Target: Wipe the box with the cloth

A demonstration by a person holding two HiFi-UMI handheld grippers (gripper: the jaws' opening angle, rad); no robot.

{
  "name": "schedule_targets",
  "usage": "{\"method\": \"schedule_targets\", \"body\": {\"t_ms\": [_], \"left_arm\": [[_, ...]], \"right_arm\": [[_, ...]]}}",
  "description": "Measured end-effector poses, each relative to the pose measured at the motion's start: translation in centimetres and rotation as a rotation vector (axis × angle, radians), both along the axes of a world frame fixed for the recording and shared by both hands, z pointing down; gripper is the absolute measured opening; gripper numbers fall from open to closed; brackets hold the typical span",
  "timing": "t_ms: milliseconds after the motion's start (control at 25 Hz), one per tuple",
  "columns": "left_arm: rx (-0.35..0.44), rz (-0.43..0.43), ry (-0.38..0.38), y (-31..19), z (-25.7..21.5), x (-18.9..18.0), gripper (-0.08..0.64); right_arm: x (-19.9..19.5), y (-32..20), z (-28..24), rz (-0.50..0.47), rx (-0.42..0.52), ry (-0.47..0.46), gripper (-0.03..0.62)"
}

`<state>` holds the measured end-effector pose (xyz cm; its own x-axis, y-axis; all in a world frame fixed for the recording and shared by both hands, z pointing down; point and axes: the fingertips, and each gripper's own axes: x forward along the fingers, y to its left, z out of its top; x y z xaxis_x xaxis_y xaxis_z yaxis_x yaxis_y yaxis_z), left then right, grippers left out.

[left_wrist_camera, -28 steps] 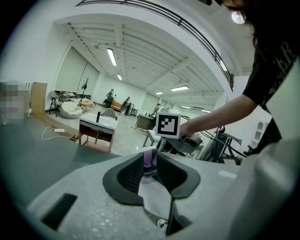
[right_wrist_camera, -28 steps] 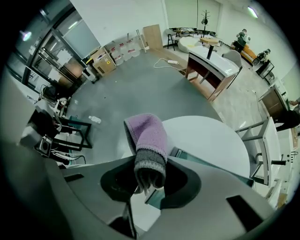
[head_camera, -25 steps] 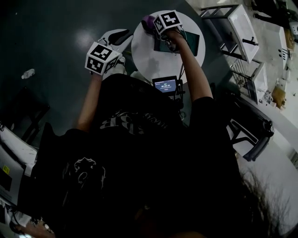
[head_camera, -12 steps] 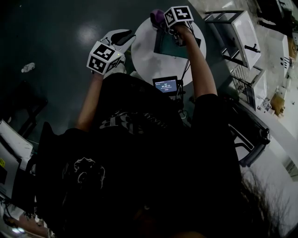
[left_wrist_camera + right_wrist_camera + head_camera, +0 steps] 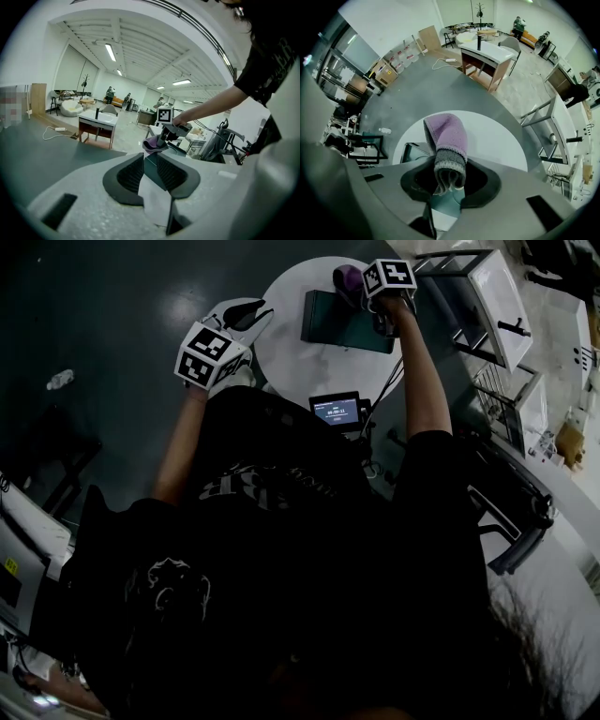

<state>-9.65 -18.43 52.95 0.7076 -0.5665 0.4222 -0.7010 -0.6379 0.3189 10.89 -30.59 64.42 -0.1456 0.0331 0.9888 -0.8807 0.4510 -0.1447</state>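
Dark glossy floor surrounds a round white table in an open hall with strip lights on a white ceiling. On the table's far right part lies the box, flat and dark teal, with one long side toward the table's far edge. The cloth is purple with a grey ribbed band. It sits over the box's far right corner, close to the table's far edge, and in the left gripper view its lower fold appears to rest on the box top. The right tool has its jaws closed on the grey band, and the purple part arches forward and droops beyond them. The person's right arm reaches over the table's right edge to hold it there.

The left tool hangs over the table's left edge, well apart from the box. Its jaws stand slightly apart with nothing between them, and the box and bare tabletop show through the gap.

A small lit screen shows at the table's near edge; I cannot tell whether it rests on the table. Off the table's right edge stands a white metal-framed table, and a wooden desk stands farther back. A bottle lies on the floor far to the left.
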Motion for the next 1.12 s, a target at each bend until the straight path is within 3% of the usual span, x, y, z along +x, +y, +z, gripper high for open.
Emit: {"method": "schedule_targets", "body": {"t_ms": [560, 1120], "left_arm": [[0.002, 0.068, -0.017, 1.0, -0.3, 7.4, 0.097], [0.008, 0.027, -0.046, 3.8, -0.3, 12.3, 0.097]], "right_arm": [[10.2, -0.5, -1.0, 0.113, 0.075, 0.005, 0.101], [13.2, 0.0, -4.1, 0.111, 0.217, -0.124, 0.101]]}}
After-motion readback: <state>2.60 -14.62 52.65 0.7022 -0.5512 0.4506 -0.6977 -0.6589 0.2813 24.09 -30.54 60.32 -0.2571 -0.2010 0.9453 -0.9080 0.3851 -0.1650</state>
